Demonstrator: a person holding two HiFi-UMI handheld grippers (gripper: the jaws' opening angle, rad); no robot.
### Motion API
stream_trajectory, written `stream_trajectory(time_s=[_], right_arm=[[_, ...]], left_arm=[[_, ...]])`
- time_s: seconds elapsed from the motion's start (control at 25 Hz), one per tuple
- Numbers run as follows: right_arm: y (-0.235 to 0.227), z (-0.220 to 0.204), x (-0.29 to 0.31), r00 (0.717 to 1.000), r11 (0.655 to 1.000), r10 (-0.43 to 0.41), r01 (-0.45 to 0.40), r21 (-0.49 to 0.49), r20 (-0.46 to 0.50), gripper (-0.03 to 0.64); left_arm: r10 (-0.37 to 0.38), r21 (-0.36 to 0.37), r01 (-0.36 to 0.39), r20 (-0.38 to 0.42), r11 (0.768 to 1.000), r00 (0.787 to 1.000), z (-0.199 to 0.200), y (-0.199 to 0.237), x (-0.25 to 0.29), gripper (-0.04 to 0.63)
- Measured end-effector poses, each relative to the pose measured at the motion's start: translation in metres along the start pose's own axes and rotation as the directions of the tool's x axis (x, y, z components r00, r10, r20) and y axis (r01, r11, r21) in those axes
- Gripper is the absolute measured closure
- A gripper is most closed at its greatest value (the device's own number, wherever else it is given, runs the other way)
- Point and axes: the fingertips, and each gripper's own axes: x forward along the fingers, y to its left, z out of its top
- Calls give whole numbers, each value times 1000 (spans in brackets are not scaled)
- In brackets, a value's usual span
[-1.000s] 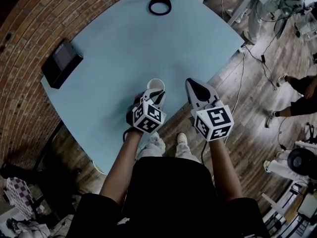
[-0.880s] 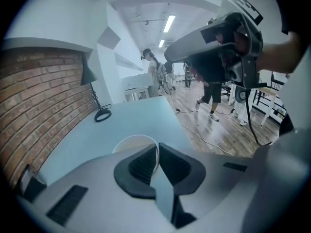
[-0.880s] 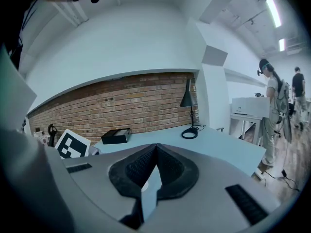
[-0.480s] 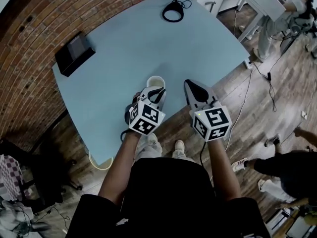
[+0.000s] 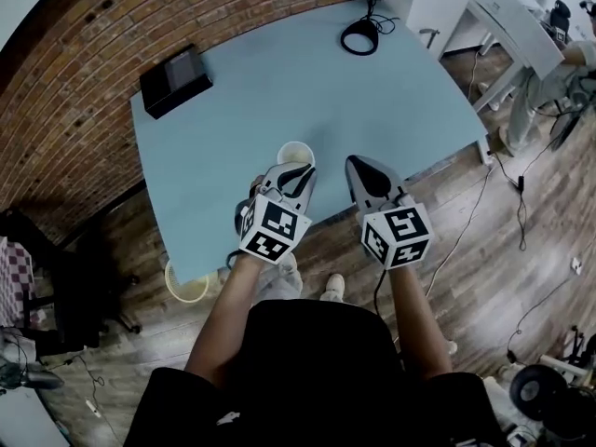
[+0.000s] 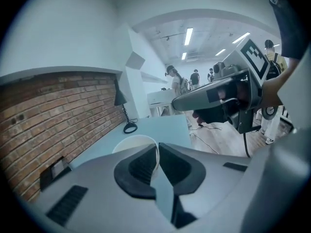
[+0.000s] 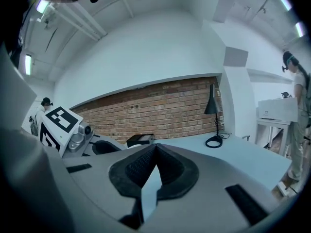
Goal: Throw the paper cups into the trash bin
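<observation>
A white paper cup (image 5: 295,153) is upright over the near edge of the light blue table (image 5: 279,82). My left gripper (image 5: 296,177) is shut on its near rim. In the left gripper view the cup's wall (image 6: 131,143) is pinched between the black pads (image 6: 141,166). My right gripper (image 5: 358,166) hovers just to the right of the cup, shut with nothing in it; its pads (image 7: 167,169) meet in the right gripper view. A round pale bin (image 5: 186,282) stands on the wood floor below the table's near left corner.
A black box (image 5: 175,80) lies at the table's far left by the brick wall. A black desk lamp (image 5: 365,26) with its cord is at the far edge. A white desk (image 5: 507,17) and cables are to the right, a dark chair (image 5: 56,277) at the left.
Both grippers keep their pose and the left still holds the cup. The view has swung, so the table sits further right and the floor bin shows more fully.
</observation>
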Motion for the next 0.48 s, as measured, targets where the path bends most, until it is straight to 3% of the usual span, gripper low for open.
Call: stream_trajectory(time_s=[0.48], right_arm=[[43, 6, -8, 983, 982, 182, -181, -63, 8, 612]], left_arm=[[174, -97, -171, 21, 980, 984, -1, -5, -54, 568]])
